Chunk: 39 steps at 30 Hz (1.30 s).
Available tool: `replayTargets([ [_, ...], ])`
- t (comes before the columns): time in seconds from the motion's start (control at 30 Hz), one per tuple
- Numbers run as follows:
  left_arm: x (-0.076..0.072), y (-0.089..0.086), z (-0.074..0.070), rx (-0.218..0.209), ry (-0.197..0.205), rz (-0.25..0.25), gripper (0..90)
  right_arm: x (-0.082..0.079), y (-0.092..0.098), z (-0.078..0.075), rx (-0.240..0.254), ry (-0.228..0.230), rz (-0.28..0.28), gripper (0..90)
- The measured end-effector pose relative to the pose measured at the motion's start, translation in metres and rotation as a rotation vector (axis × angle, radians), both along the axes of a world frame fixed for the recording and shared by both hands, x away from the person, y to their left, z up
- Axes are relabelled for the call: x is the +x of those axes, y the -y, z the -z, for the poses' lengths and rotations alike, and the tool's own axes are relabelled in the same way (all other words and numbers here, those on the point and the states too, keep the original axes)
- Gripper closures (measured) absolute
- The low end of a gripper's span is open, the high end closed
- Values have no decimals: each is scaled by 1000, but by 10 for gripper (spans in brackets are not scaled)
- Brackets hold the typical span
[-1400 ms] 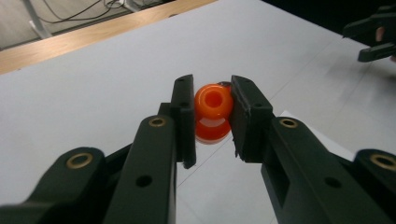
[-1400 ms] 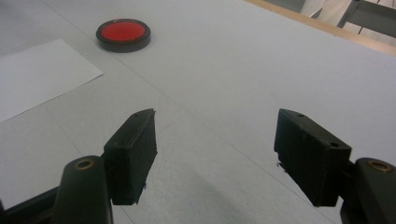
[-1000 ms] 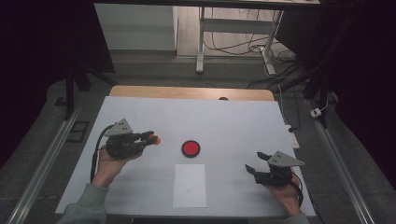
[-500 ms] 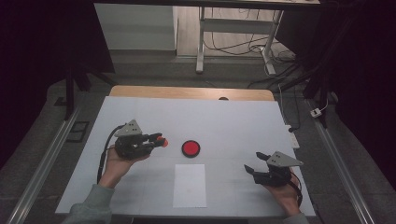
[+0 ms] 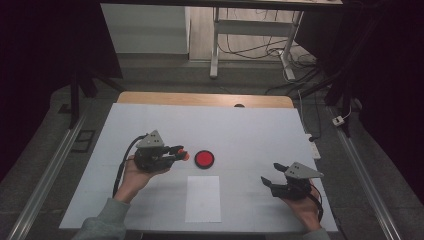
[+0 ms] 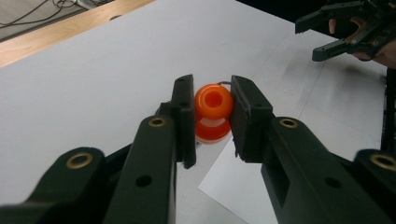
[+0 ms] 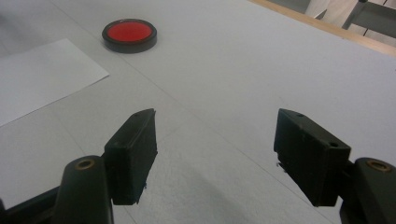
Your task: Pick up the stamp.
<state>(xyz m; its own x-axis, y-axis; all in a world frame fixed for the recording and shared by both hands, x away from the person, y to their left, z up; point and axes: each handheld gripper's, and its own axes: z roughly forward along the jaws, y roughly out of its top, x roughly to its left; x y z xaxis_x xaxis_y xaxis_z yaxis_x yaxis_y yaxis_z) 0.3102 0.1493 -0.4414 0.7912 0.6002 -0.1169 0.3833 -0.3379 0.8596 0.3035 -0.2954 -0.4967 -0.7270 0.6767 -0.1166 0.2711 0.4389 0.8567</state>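
The small orange knob-shaped piece (image 6: 213, 113) sits clamped between the pads of the left gripper (image 6: 212, 116), held just above the tabletop (image 5: 250, 130) and a little to the left of the red disc in its black ring (image 5: 204, 159). It looks bound for that disc. To do this well, keep the piece upright, bring it squarely over the disc's centre, and lower it gently before letting go. The white paper sheet (image 5: 203, 198) lies just in front of the disc. Well to the disc's right, the right gripper (image 5: 274, 178) rests with jaws wide apart, holding nothing.
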Motion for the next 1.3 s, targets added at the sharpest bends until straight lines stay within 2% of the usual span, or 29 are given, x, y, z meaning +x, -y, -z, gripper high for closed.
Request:
replayTargets([
  [0.57,6,22,-2,2,0,48,723,0,-3,1,4,4,-4,293],
  [1.3,5,36,4,22,-10,79,723,-2,-8,1,-6,3,-18,295],
])
